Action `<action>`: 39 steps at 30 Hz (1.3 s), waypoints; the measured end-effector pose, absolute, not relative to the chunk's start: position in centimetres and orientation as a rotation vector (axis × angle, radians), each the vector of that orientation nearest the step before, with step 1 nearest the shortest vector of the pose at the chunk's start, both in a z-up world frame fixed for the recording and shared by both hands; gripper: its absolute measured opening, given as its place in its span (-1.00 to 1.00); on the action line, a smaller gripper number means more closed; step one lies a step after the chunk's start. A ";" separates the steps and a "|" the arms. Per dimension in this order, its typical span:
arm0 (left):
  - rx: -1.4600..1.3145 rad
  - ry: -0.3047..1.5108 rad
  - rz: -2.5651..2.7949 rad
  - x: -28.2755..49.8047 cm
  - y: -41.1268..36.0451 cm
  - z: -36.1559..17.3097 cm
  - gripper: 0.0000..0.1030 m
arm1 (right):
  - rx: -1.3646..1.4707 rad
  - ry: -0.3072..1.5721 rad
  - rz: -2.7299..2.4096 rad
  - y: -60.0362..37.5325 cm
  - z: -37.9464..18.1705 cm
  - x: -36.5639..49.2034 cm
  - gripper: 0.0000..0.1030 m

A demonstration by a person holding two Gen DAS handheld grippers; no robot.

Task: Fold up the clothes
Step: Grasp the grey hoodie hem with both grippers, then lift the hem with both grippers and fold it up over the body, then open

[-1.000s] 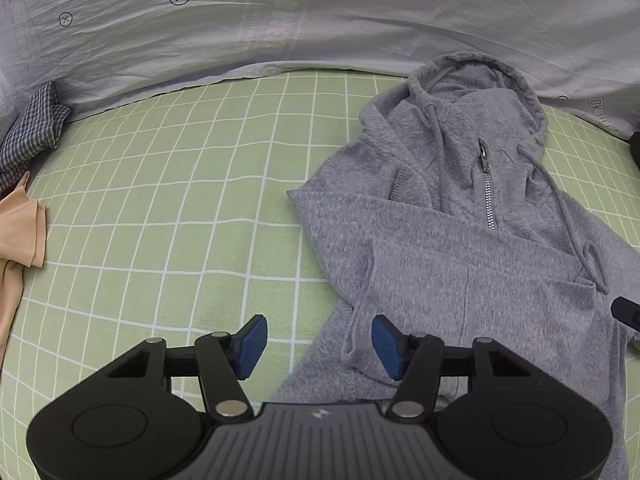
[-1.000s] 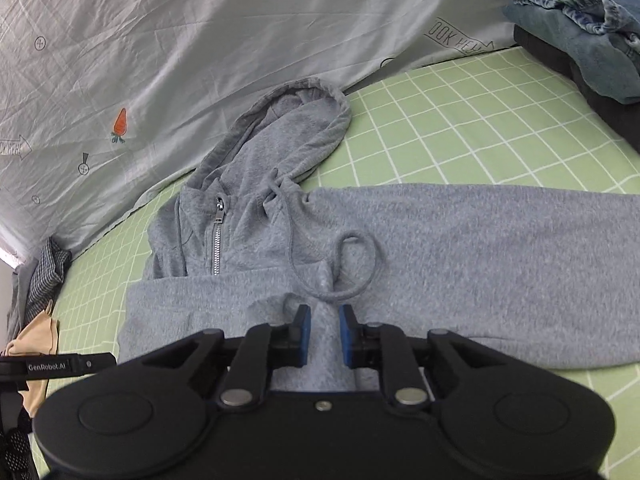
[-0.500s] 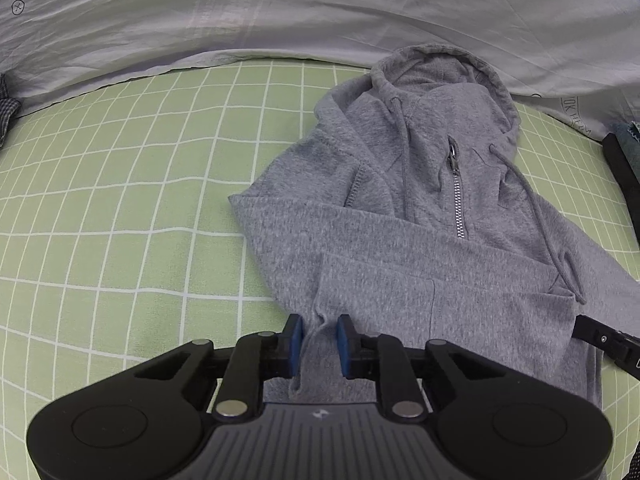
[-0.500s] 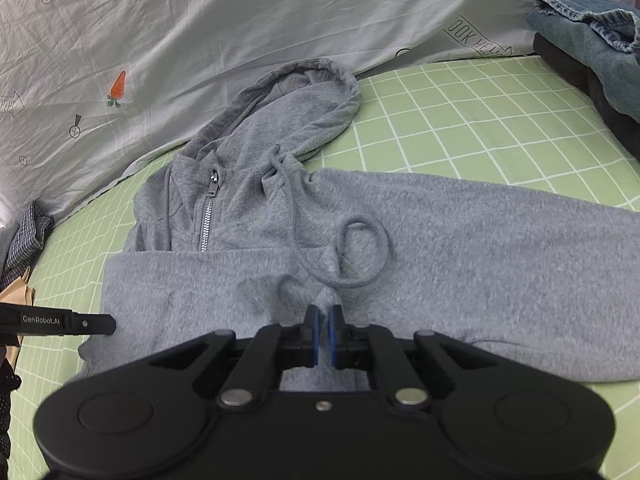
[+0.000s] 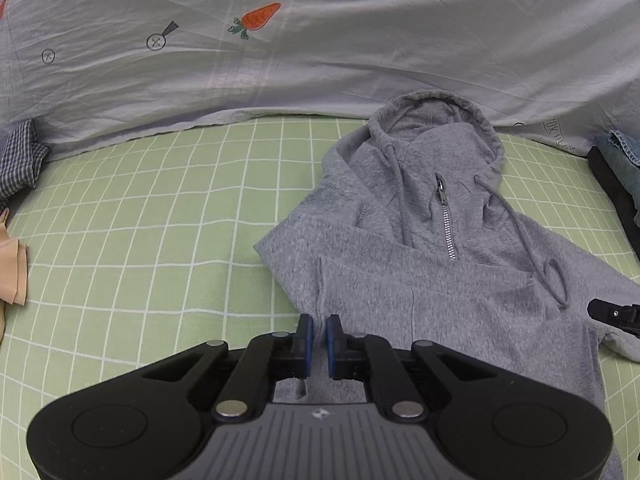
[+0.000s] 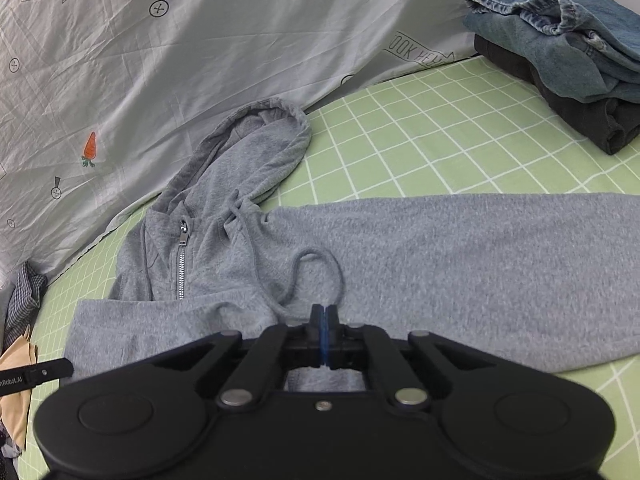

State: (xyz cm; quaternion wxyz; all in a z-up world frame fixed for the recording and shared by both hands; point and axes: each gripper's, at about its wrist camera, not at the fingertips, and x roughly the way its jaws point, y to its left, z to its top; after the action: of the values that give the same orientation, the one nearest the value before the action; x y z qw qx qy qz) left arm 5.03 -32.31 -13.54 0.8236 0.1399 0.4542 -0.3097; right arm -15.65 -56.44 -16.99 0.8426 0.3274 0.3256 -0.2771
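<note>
While angled down | left tool closing on hoodie | right tool clenched on hoodie

left gripper jaws closing on hoodie fabric near its left edge; right gripper clamped mid-hoodie.

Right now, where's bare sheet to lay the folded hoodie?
Free: green checked sheet between the hoodie and the checked cloth and peach garment. Also between hood and jeans stack. Crowded there and at the left edge.
</note>
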 end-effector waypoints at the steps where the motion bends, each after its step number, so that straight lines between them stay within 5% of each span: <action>1: 0.276 0.993 -0.647 5.4 -32.2 -14.0 -0.83 | 0.695 0.689 -0.579 -56.4 -17.0 -15.6 -0.99; 12: 0.249 0.981 -0.584 5.6 -31.2 -13.6 -0.77 | 0.433 0.746 -0.407 -52.5 -16.3 -10.9 -0.93; 19: 0.204 0.994 -0.668 5.6 -31.6 -13.4 -0.69 | 0.260 0.840 -0.365 -51.5 -17.9 -8.5 -0.56; 22: 0.236 1.017 -0.690 5.5 -32.8 -14.2 -0.65 | 0.267 0.863 -0.365 -51.9 -18.6 -8.2 -0.63; 25: 0.259 1.047 -0.676 5.6 -33.6 -14.9 -0.65 | 0.266 0.852 -0.334 -52.0 -18.7 -8.4 -0.93; 39: 0.303 1.126 -0.627 5.5 -34.0 -17.1 -0.63 | 0.351 0.830 -0.482 -53.4 -18.5 -10.9 -0.93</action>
State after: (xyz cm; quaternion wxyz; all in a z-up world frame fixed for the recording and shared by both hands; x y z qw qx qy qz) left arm 5.54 -33.95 -17.11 0.7889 0.1405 0.5227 -0.2911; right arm -10.89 -53.43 -18.47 0.8723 0.1680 0.3971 -0.2306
